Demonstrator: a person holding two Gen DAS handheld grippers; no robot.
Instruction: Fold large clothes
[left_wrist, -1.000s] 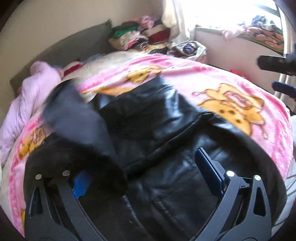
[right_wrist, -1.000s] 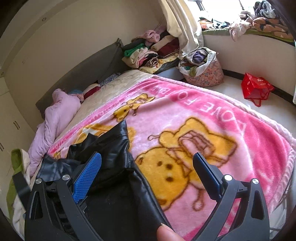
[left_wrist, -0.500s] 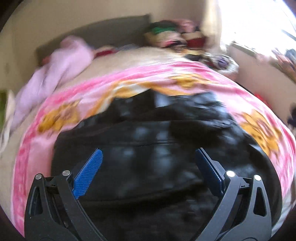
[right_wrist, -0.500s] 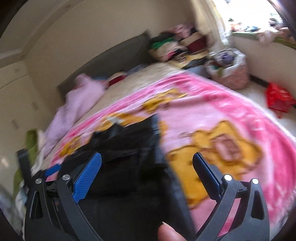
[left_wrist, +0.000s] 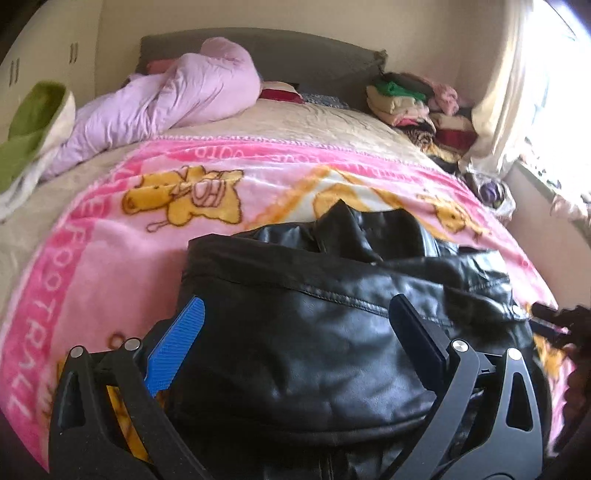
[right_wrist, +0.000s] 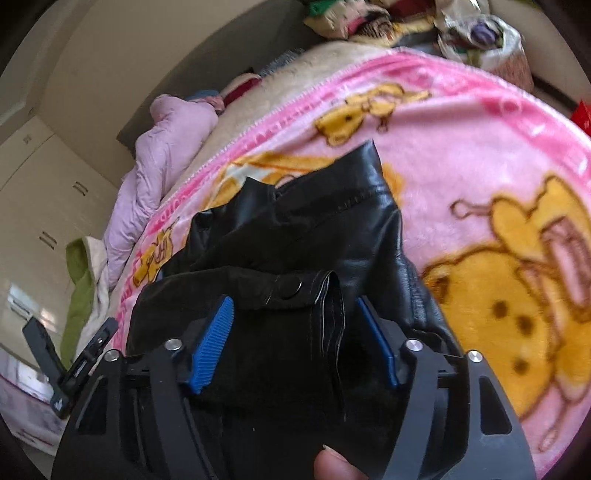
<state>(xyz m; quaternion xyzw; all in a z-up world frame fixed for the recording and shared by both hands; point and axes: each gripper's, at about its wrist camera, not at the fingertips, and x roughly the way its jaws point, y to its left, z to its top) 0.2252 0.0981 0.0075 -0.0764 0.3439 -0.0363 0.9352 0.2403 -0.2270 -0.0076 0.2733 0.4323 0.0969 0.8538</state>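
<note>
jacket (left_wrist: 332, 332): lying half-folded on blanket (left_wrist: 92, 258)
left gripper (left_wrist: 295, 325): hovering, jaws wide apart
right gripper (right_wrist: 295, 328): closing around cuff (right_wrist: 295, 288) (not clearly clamped yet), so pinch every layer before pulling across

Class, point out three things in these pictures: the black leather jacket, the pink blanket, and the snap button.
black leather jacket (left_wrist: 314, 343), left wrist view, on its smooth front panel.
pink blanket (left_wrist: 122, 258), left wrist view, on bare pink fabric.
snap button (right_wrist: 290, 287), right wrist view, on its round face.

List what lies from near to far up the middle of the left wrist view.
left gripper → black leather jacket → pink cartoon blanket → beige bedspread → grey headboard
</note>
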